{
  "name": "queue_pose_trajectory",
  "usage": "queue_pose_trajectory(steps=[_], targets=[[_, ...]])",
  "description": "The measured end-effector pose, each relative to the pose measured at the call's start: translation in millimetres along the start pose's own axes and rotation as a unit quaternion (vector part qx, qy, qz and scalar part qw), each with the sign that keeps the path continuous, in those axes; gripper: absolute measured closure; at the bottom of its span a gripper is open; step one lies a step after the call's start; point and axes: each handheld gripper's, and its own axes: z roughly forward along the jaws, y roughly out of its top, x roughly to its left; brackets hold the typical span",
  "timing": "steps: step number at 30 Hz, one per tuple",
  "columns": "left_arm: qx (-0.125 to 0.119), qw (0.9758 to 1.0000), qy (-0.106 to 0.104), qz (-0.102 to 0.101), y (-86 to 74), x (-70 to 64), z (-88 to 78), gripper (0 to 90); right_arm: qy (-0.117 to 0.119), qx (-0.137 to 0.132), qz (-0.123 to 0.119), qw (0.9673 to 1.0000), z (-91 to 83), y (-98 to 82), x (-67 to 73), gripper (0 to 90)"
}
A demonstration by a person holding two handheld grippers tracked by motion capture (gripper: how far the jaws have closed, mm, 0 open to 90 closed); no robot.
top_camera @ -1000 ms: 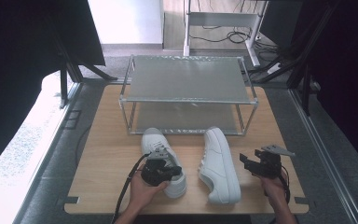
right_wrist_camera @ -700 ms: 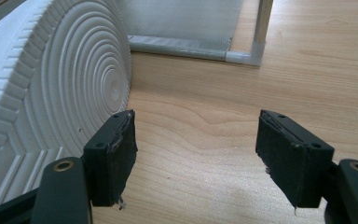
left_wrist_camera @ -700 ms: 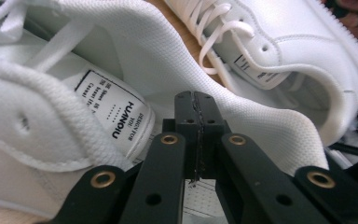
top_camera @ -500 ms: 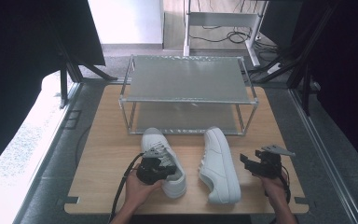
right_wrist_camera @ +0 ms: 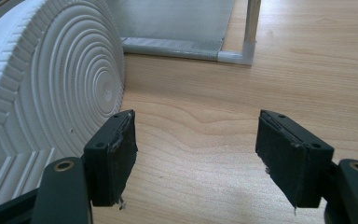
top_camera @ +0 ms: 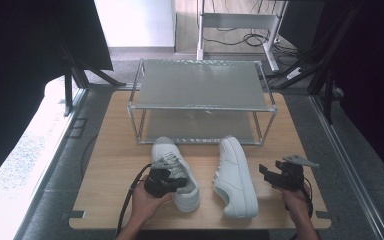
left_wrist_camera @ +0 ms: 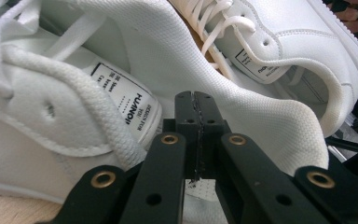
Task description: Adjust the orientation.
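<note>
Sneakers first: in the high view two white ones sit on the wooden bench (top_camera: 110,150), in front of the metal shoe rack (top_camera: 200,85). The left sneaker (top_camera: 176,170) stands upright, toe toward 12 o'clock. The right sneaker (top_camera: 236,176) lies tipped on its side, sole facing 3 o'clock. Your left tool (top_camera: 164,182) is over the left sneaker's heel end, around 6 o'clock of it. Your right tool (top_camera: 280,175) hovers just beside the right sneaker at its 3 o'clock, apart from it.

Left gripper view: the left tool (left_wrist_camera: 196,135) has its jaws pressed together on the collar of the left sneaker (left_wrist_camera: 242,93), the soft mesh lining folding around them. The tongue label (left_wrist_camera: 126,100) sits at 10 o'clock of the jaws. The right sneaker (left_wrist_camera: 284,37) shows at 1 o'clock, laces loose.

Right gripper view: the right tool (right_wrist_camera: 196,154) is spread wide, nothing between the jaws, bare bench below. The ribbed sole (right_wrist_camera: 51,93) of the right sneaker is at 9 o'clock, very near the left jaw; I cannot tell if it touches. A corner of the rack (right_wrist_camera: 242,56) is at 12 o'clock.

Handling, as a guess: light shoes, stiff rubber soles, soft floppy uppers. The collar bends under a pinch, so expect sag and swing. Take the heel collar or the sole edge; the smooth leather looks slippery.
</note>
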Motion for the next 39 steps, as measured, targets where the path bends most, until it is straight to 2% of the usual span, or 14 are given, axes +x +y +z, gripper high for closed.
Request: queue_pose_trajectory(steps=[2,4,10,21,32,33,36,39], targets=[[0.000,1.0000,0.003,0.000,-0.1,0.4,-0.8,90.0,0.000,-0.001,-0.001,1.0000,-0.3,0.0,0.0,29.7],[0.000,1.0000,-0.006,-0.005,-0.7,3.4,-3.7,90.0,-0.001,-0.003,0.000,1.0000,-0.4,0.0,0.3,29.7],[0.003,0.9999,-0.009,-0.005,-0.5,4.4,-4.1,90.0,-0.002,0.000,-0.002,1.0000,0.8,-0.5,1.0,29.7],[0.002,1.0000,0.005,-0.007,-3.7,8.7,-10.7,90.0,-0.004,0.003,-0.001,1.0000,1.0,-1.2,-0.3,29.5],[0.012,0.9997,0.005,-0.022,-6.6,23.8,-25.0,90.0,-0.004,0.006,-0.002,1.0000,1.9,-1.9,-0.6,29.5],[0.011,0.9995,0.007,-0.027,-7.9,29.0,-29.5,90.0,-0.005,0.006,-0.002,1.0000,2.1,-2.0,-0.6,29.5],[0.010,0.9995,0.008,-0.030,-9.1,33.2,-33.2,90.0,-0.005,0.006,-0.002,1.0000,2.1,-2.1,-0.8,29.6],[0.003,0.9990,0.010,-0.043,-15.4,42.8,-42.6,90.0,-0.006,0.006,-0.002,1.0000,2.0,-2.2,-1.2,29.6]])
